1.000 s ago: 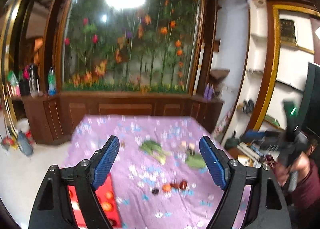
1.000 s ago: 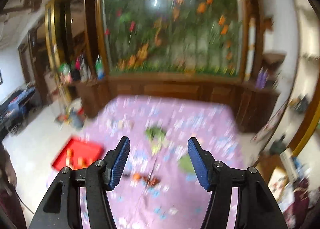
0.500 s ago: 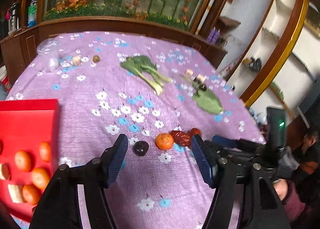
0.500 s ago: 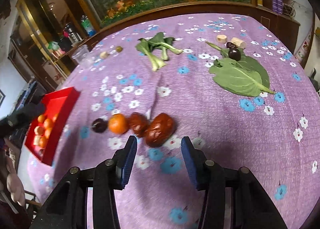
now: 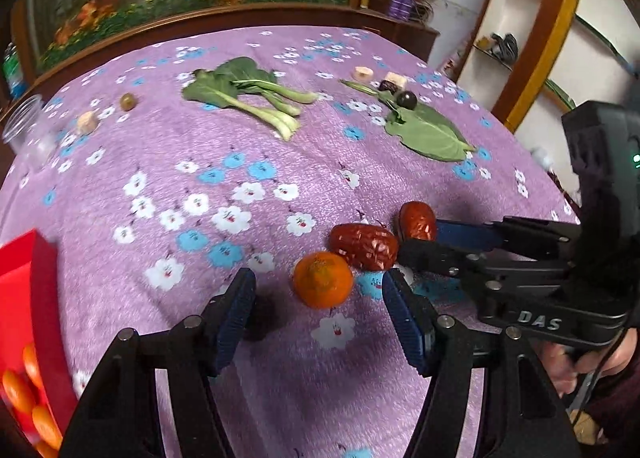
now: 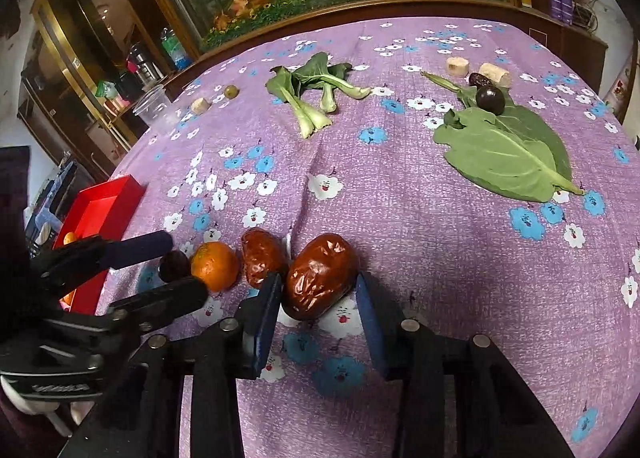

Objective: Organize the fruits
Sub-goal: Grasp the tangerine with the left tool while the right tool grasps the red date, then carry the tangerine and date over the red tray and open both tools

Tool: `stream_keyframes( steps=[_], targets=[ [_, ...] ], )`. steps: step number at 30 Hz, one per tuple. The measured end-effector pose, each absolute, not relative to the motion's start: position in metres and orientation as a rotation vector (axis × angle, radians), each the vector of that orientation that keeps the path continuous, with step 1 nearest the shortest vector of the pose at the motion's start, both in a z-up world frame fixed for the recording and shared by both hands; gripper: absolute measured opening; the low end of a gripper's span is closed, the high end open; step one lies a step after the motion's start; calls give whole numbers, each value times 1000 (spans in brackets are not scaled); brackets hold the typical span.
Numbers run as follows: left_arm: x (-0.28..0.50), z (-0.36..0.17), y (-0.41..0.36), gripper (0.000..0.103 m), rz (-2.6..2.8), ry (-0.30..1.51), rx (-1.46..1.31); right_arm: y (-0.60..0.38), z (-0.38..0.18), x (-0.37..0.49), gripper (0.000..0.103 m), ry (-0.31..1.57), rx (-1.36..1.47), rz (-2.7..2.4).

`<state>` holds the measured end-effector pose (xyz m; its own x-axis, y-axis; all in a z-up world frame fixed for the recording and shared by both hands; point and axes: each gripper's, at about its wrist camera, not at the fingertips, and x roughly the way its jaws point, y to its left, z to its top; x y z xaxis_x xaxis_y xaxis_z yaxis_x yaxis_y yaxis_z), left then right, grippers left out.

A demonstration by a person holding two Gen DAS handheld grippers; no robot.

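Two black handheld grippers, left gripper (image 5: 318, 300) and right gripper (image 6: 318, 308), with ribbed blue pads (image 5: 408, 328), silver screws and white "DAS" lettering (image 5: 538, 320).

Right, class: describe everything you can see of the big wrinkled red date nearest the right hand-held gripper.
The large, glossy, dark red dried date has wrinkled, shiny skin and an oval shape. It lies tilted on the purple flowered tablecloth, at the right end of a row beside a smaller red date. It sits between the blue pads of the right hand-held gripper, whose jaws have just been closing around it; the left pad looks to touch it, the right pad stands just clear.
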<state>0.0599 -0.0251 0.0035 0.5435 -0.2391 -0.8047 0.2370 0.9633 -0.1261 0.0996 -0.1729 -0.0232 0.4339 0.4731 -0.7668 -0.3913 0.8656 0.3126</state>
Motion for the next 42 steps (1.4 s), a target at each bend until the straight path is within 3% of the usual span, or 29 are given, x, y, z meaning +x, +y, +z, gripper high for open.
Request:
stream_keyframes(
  steps=[4, 10, 13, 14, 21, 23, 31, 42],
  targets=[
    [67, 0, -34, 60, -304, 963, 54, -184, -22, 99, 32, 993, 107, 544],
    [71, -4, -47, 56, -321, 961, 115, -190, -21, 99, 32, 993, 96, 534],
    [70, -6, -54, 41, -327, 961, 163, -187, -19, 100, 32, 977, 79, 530],
    [69, -6, -55, 29, -318, 962, 185, -185, -18, 100, 34, 972, 69, 526],
    [64, -2, -44, 28, -308, 953, 132, -173, -23, 112, 37, 966, 33, 485],
    [61, 2, -40, 29, -296, 939, 109, -171, -23, 114, 32, 964, 25, 486],
    [30, 31, -5, 29, -258, 855, -62, -181, -7, 97, 32, 946, 65, 500],
    [-50, 66, 122, 29, 55, 703, -360, -134, 45, 48, 33, 857, 17, 669]
  ],
)
